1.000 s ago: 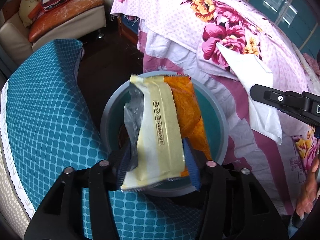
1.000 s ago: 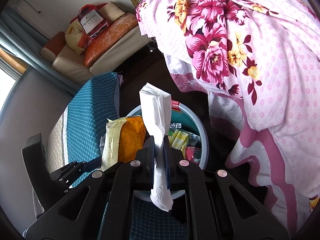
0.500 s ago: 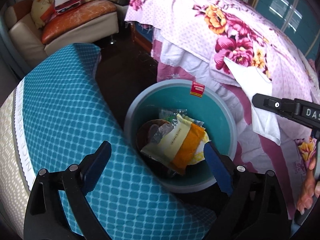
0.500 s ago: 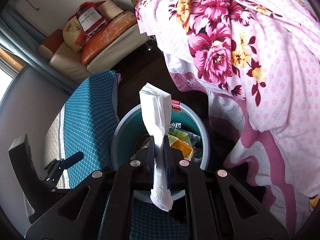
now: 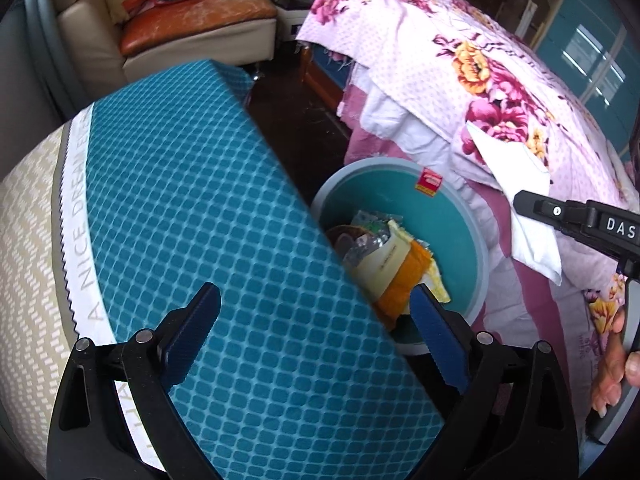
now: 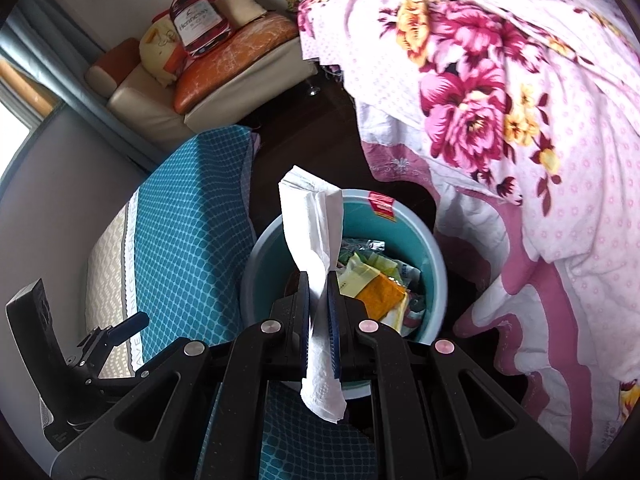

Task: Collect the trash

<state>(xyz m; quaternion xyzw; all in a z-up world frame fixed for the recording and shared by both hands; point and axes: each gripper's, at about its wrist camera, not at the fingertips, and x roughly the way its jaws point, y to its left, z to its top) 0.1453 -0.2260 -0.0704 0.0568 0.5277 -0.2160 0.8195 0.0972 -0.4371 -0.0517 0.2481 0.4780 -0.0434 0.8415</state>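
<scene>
We see the left hand-held gripper [image 5: 316, 316] gaping empty; the right hand-held gripper [image 6: 319, 300] pinches a white tissue [image 6: 312, 220], bin [image 6: 434, 256] at twelve o'clock.

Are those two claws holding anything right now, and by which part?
The right claw pinches a white paper tissue near its middle. The left claw holds nothing.

Daylit room, soft and even, no hard shadows. Brightest source: blown-out window patch [image 6: 12, 120] at left edge of right wrist view. Dark wooden floor [image 5: 308, 120] underexposed. Strong fisheye: black vignette corners, teal quilted cushion [image 5: 192, 208] bows into a curve. Centre sharp; pink floral bedspread [image 6: 520, 100] slightly soft toward the rim.
</scene>
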